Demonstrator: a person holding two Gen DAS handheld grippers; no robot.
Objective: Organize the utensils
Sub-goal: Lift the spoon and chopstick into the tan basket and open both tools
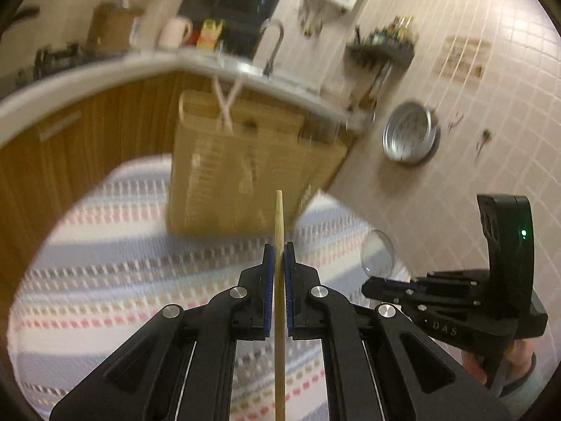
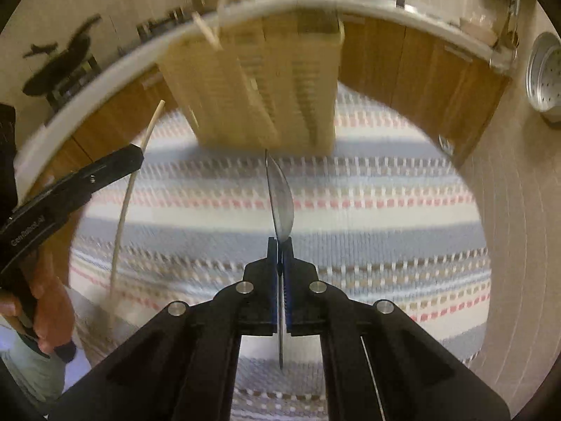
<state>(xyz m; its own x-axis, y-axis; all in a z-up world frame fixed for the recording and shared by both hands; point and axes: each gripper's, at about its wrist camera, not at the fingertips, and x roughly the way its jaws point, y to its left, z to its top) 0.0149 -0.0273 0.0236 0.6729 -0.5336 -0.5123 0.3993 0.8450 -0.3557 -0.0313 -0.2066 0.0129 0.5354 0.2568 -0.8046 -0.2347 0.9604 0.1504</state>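
Left wrist view: the left gripper (image 1: 279,256) clamps a chopstick (image 1: 279,217) pointing toward the wooden holder (image 1: 242,175) on the striped tabletop (image 1: 105,280). Right wrist view: the right gripper (image 2: 280,249) pinches a clear spoon (image 2: 280,196), its bowl just short of the holder (image 2: 266,98).

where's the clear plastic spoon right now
The clear plastic spoon is clamped in the right gripper, bowl pointing forward above the striped tablecloth, short of the wooden utensil holder.
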